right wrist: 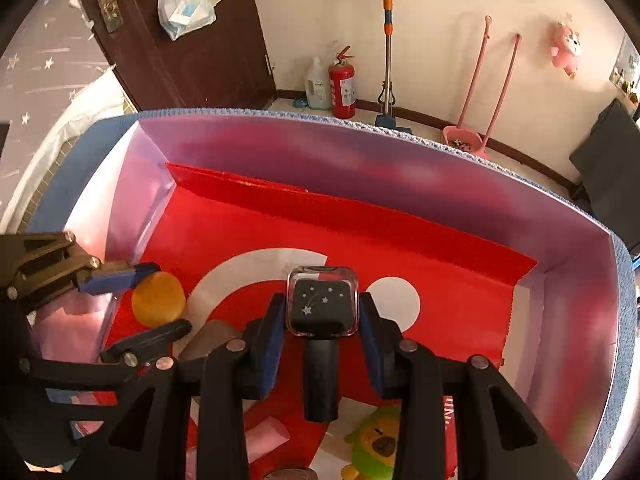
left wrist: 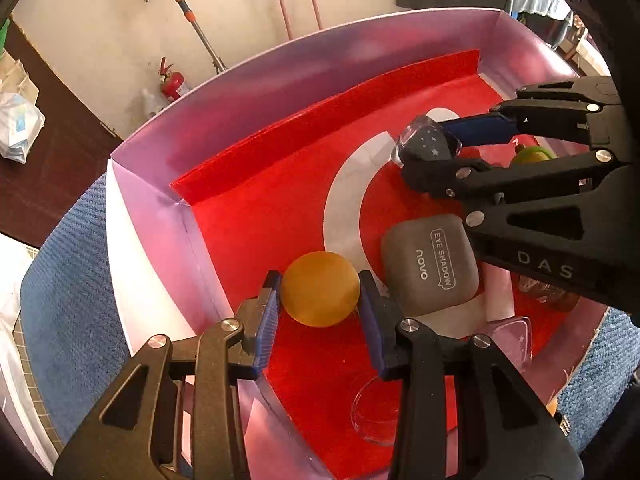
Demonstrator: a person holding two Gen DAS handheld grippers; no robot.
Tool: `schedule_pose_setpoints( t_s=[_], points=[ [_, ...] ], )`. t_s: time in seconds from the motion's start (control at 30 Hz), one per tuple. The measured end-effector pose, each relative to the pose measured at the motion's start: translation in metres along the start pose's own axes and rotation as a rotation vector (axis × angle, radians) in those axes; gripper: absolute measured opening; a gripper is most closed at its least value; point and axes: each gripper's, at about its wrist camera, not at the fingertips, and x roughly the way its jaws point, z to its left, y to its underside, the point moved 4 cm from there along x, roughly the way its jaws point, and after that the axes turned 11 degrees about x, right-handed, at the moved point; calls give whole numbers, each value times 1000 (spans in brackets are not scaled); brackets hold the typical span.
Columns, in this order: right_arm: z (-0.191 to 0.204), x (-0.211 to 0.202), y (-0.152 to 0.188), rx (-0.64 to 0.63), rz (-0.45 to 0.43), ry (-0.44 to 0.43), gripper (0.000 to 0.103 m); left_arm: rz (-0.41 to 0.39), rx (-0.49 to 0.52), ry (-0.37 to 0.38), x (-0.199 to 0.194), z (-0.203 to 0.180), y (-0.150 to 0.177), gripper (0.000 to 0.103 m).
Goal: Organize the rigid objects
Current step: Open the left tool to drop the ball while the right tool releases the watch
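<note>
A large box point(right wrist: 400, 168) with pale lilac walls and a red lining marked with white curves sits on a blue textured cloth point(left wrist: 72, 264); both tools reach down into it.

At the left end of the box, the left tool point(left wrist: 320, 284) is clamped on an orange ball point(left wrist: 320, 288), its blue pads point(left wrist: 269, 312) pressing the ball from both sides just above the red floor, near the box's left wall. Just right of the ball lies a grey eye-shadow case point(left wrist: 430, 264), flat on the lining and touching or nearly touching the tool's right finger. In front of it, toward the camera, a clear round dish point(left wrist: 372, 412) rests on the floor, partly hidden by the tool. A clear lid with a star point(left wrist: 516, 336) and a pink piece point(left wrist: 498, 292) lie further right.

Toward the middle of the box, the right tool point(right wrist: 323, 312) grips a clear-cased block with a dark, star-printed face point(right wrist: 322, 306), held between its pads above the white curve. A black post point(right wrist: 320, 380) hangs from the block's near side. Below the tool, a green and yellow plush toy point(right wrist: 378, 444) lies on the lining. The right end of the box holds only bare lining.
</note>
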Motion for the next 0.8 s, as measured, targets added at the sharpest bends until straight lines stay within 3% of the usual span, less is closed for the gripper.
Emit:
schedule_pose_setpoints(
  t_s=[0.8],
  points=[
    [6,1,2,-27,2,25,38,7,-13,-10,6,3,-4,37]
  ],
)
